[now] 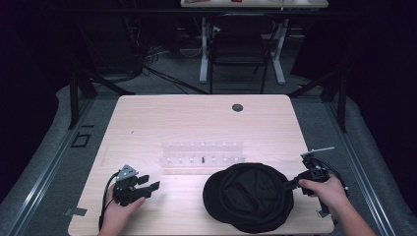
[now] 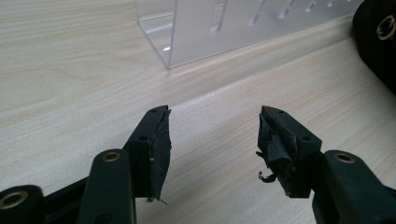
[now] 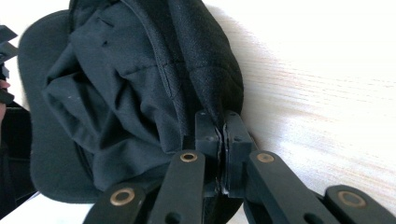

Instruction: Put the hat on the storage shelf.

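A black cap (image 1: 248, 196) lies upside down on the wooden table (image 1: 196, 118), near the front right, its brim toward the left. My right gripper (image 1: 287, 186) comes at it from the right. In the right gripper view the jaws (image 3: 222, 122) are shut on the cap's (image 3: 116, 93) fabric rim, which is pinched between the pads. My left gripper (image 1: 150, 183) rests low at the front left, well apart from the cap. Its jaws (image 2: 214, 126) stand open over bare wood with nothing between them. The cap's edge (image 2: 378, 42) shows at the far right of the left gripper view.
A clear acrylic rack (image 1: 202, 157) with small pegs sits mid-table, just behind the cap and ahead of the left gripper (image 2: 224, 28). A dark grommet hole (image 1: 237, 107) marks the table's far side. A black chair (image 1: 238, 49) stands beyond the table.
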Available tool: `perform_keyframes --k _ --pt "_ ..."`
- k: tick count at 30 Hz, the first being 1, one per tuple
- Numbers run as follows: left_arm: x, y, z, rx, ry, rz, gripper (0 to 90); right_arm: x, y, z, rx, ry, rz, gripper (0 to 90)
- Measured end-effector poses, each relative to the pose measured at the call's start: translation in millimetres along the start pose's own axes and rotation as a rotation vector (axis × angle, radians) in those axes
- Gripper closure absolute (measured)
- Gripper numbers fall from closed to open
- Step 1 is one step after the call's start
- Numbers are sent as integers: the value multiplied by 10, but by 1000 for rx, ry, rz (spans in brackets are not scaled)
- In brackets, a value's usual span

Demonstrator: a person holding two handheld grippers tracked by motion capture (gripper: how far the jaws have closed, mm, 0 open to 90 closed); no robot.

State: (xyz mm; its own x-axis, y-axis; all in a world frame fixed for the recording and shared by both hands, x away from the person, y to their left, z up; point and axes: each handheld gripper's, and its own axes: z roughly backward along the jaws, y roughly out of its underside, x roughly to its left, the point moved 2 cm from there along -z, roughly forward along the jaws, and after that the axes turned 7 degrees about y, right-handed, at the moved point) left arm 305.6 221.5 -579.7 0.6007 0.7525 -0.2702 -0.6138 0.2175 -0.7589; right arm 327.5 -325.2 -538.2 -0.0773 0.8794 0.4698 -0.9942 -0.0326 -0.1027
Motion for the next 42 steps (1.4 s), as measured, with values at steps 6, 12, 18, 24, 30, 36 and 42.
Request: perform_keyframes --k 6,12,18,24,30,36,42 --pt "-4 1 -5 0 1 1 442 33 6 94 12 -41 0 875" --pt "-3 1 1 2 1 1 442 133 27 213 -13 -66 -16 874" --pt "-6 2 1 2 1 1 442 196 57 299 -24 -95 -16 873" --pt "-10 1 -2 0 1 2 442 215 85 389 -35 -182 -35 875" --pt "-20 2 -12 3 0 -1 442 266 74 535 -77 -259 -35 877" --pt "-19 2 -14 3 1 -1 445 361 61 679 -105 -294 -17 878" --pt "-22 2 -12 3 2 -1 445 533 47 820 -130 -317 -3 879"
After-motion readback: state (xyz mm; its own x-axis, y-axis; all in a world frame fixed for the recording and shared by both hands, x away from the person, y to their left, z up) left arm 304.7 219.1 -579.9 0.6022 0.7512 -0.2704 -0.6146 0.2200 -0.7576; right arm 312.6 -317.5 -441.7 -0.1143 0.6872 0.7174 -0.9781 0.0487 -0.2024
